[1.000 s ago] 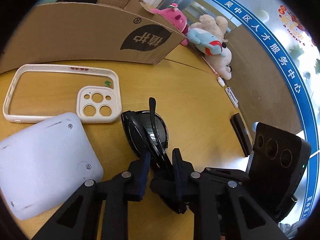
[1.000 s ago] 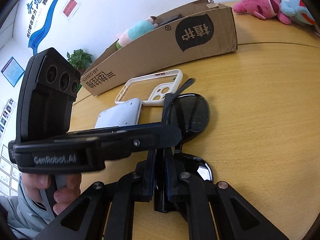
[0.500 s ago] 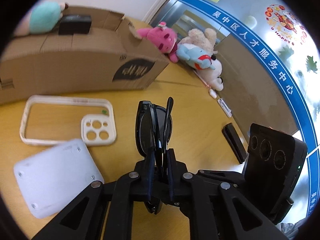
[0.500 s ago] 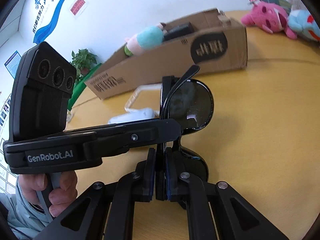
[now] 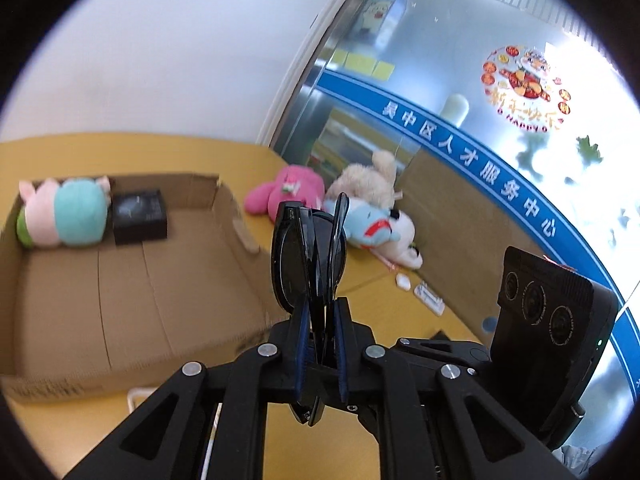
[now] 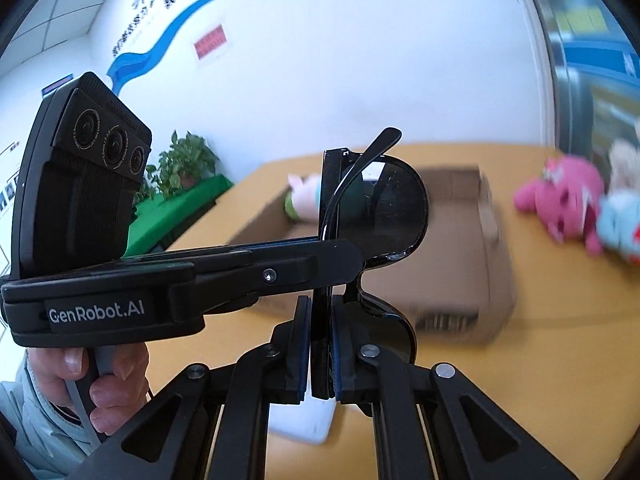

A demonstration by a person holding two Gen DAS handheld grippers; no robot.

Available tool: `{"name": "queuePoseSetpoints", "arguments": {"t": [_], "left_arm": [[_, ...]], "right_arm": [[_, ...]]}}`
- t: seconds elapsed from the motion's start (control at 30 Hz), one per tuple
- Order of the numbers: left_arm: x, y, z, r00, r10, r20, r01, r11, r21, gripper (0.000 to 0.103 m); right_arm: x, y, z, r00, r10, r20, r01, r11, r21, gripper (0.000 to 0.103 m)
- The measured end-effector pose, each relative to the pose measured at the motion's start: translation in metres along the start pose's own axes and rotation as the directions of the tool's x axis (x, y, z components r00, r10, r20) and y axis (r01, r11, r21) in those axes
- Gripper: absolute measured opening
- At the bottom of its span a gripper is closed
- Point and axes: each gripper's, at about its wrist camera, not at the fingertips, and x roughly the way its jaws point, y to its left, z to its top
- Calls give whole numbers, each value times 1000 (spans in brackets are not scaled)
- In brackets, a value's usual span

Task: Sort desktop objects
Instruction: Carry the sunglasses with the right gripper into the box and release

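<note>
Yellow-brown wood forms the bench (image 5: 168,420), which carries an open cardboard box (image 5: 132,300) at its far side. Inside the box, against the far wall, lie a pastel plush toy (image 5: 64,216) and, just beside it, a black case (image 5: 139,216). Right of the box, on the bench, rest a pink plush (image 5: 288,194), a beige plush (image 5: 370,184) and a light-blue plush (image 5: 368,226), touching one another. Folded black sunglasses (image 5: 306,256) are held clear of the bench, in front of the box opening. The left hand-held gripper (image 5: 319,344) is clamped on the sunglasses at the lower frame. The right hand-held gripper (image 6: 320,344) is likewise clamped on the same sunglasses (image 6: 380,208), from the side.
</note>
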Motion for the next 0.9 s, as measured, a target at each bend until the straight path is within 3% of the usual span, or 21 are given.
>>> {"name": "queuePoseSetpoints", "arguments": {"t": [0.23,0.47,0.73,0.9], "left_arm": [[1,18,77,999,15,35,-17,999,46,10],[30,62,128,999,40,21,-41,999,16,10],[111,146,153,994,56,-90,-66,991,-116,10],[178,195,145,976,49,-211,-94,973,-209,10]], "right_arm": [[19,-10,83,999,10,31,-8,998,-65,7],[59,-34,140,1000,23,-15,-24,998,-62,7],[150,-92,171,988,17,-156,-17,1000,3,7],[217,-142,165,957,27,-288,-7,998,70,7]]}}
